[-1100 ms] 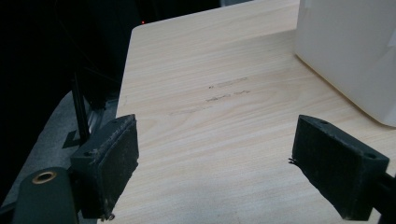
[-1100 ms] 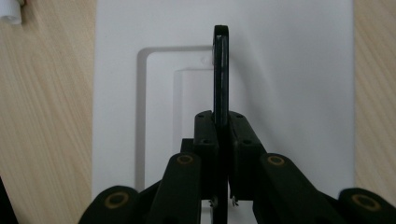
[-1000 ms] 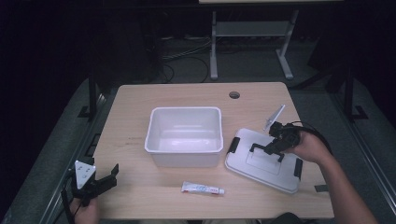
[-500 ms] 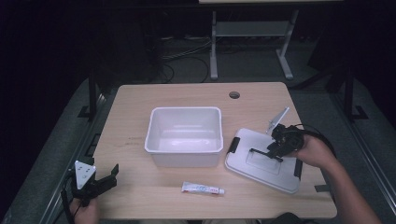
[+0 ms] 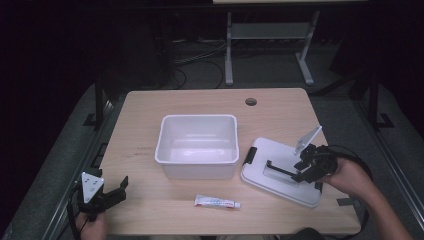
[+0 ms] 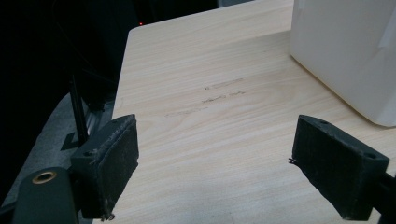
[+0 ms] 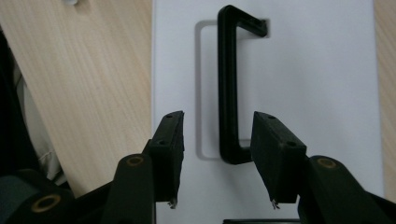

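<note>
A white lid (image 5: 272,186) with a black handle (image 5: 277,169) lies flat on the table, right of an empty white bin (image 5: 197,170). My right gripper (image 5: 306,169) hovers over the lid's right part. Its jaws have just been opening. In the right gripper view the handle's (image 7: 229,84) near end lies between the jaws of the right gripper (image 7: 223,158), with a gap on each side, over the lid (image 7: 303,70). My left gripper (image 5: 117,192) rests open at the table's front left corner; its jaws (image 6: 217,172) hold nothing, and the bin (image 6: 345,51) stands beyond them.
A small toothpaste tube (image 5: 216,202) lies near the front edge, in front of the bin. A cable hole (image 5: 251,101) sits at the back of the table (image 5: 145,115). Dark floor, cables and a metal stand lie beyond the far edge.
My right gripper has let go of the lid's handle, opened its jaws and drawn back a little toward the right and the front. The left gripper has stayed put.
</note>
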